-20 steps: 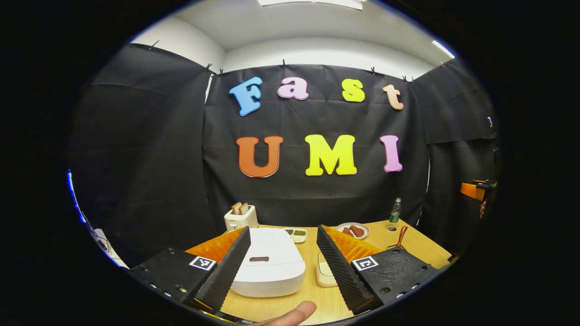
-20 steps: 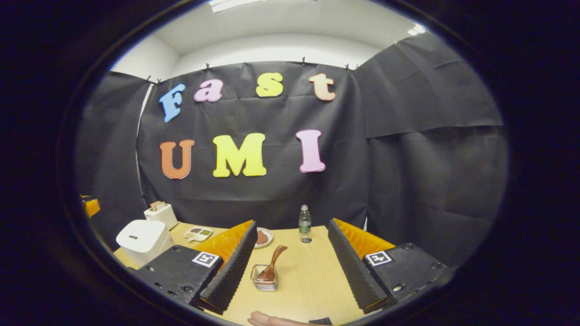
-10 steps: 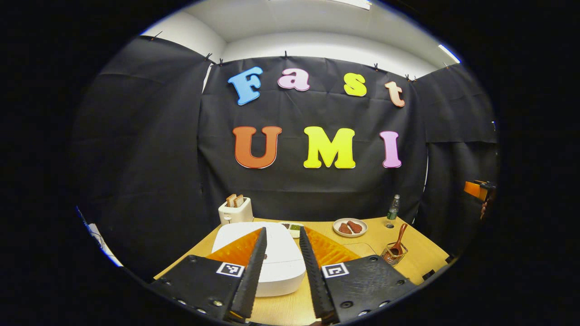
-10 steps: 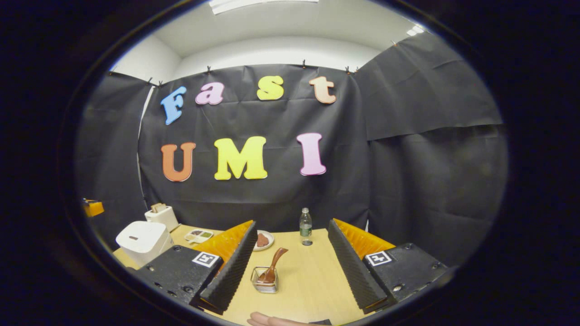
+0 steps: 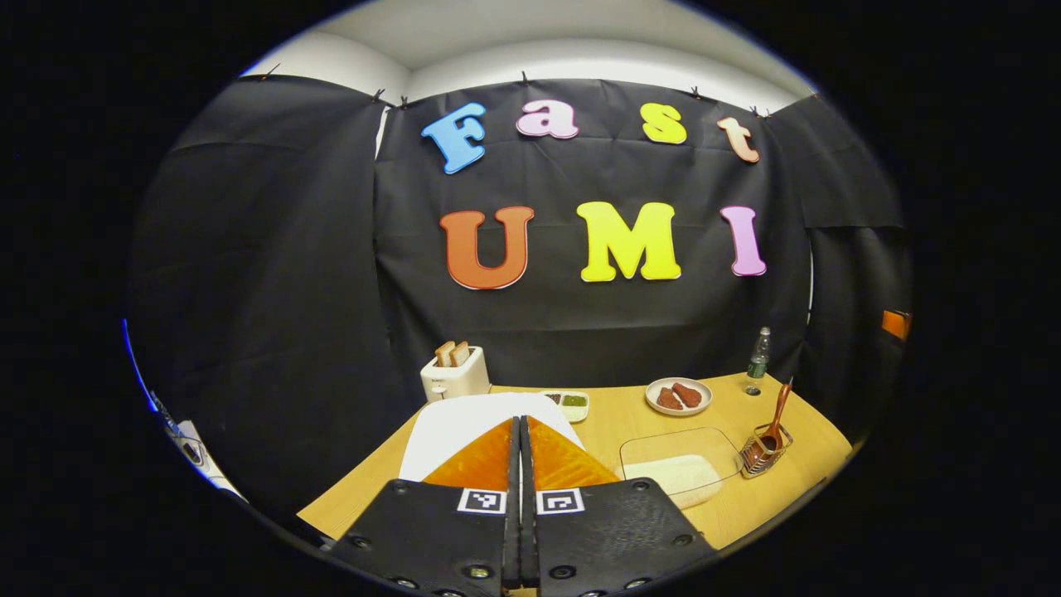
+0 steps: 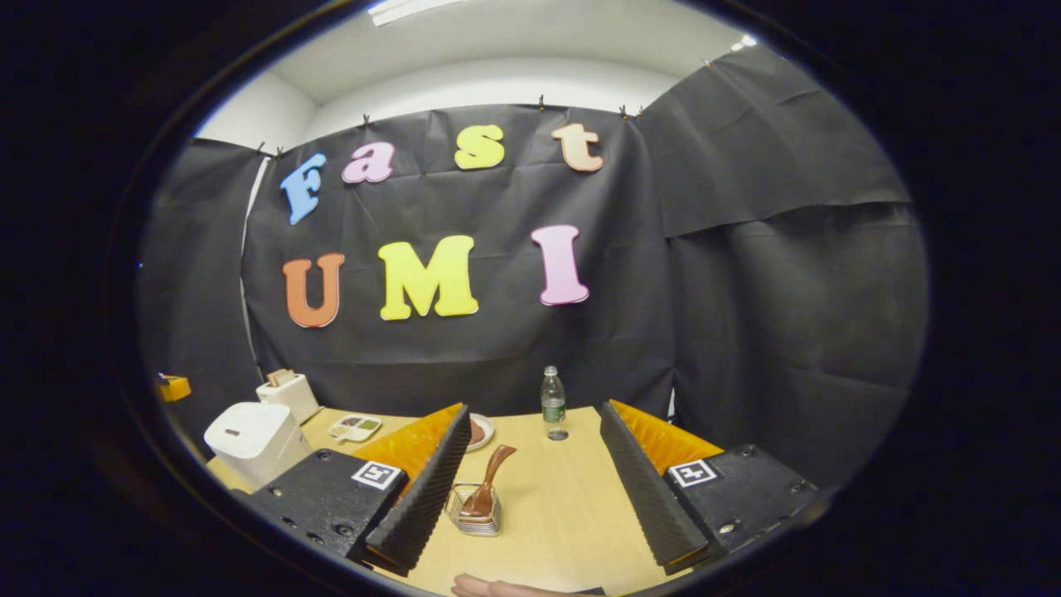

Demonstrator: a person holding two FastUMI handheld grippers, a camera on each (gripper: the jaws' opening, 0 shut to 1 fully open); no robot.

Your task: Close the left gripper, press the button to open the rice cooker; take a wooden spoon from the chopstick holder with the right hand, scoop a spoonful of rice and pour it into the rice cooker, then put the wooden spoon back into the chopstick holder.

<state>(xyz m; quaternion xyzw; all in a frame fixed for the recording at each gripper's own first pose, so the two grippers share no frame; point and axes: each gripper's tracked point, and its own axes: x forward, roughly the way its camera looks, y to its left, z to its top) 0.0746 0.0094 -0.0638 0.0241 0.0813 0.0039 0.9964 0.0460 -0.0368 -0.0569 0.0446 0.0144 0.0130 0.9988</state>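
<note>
- Left gripper (image 5: pixel 520 431): its 2 fingers pressed together with nothing between them, tips above the near part of the white cooker (image 5: pixel 452 427), whose lid is down. Whether they touch the lid, cannot tell.
- Right gripper (image 6: pixel 535 473): jaws spread wide, empty, hovering above the table (image 6: pixel 572 506) with the holder (image 6: pixel 474 512) between the fingers but nearer the left one.
- Spoon (image 6: pixel 489 482) stands tilted in the wire holder, handle leaning up and to the right.
- Left gripper view: clear tray of rice (image 5: pixel 680 473) lies on the table between the cooker and the holder (image 5: pixel 764 452), near the front edge.
- Toaster (image 5: pixel 455 373) with 2 slices stands behind the cooker, by the cloth wall.
- Small dish (image 5: pixel 568 403), plate (image 5: pixel 678 395) with brown pieces and bottle (image 5: pixel 758 358) sit along the far side.
- Fingertip (image 6: pixel 481 587) shows at the bottom edge of the right gripper view.
</note>
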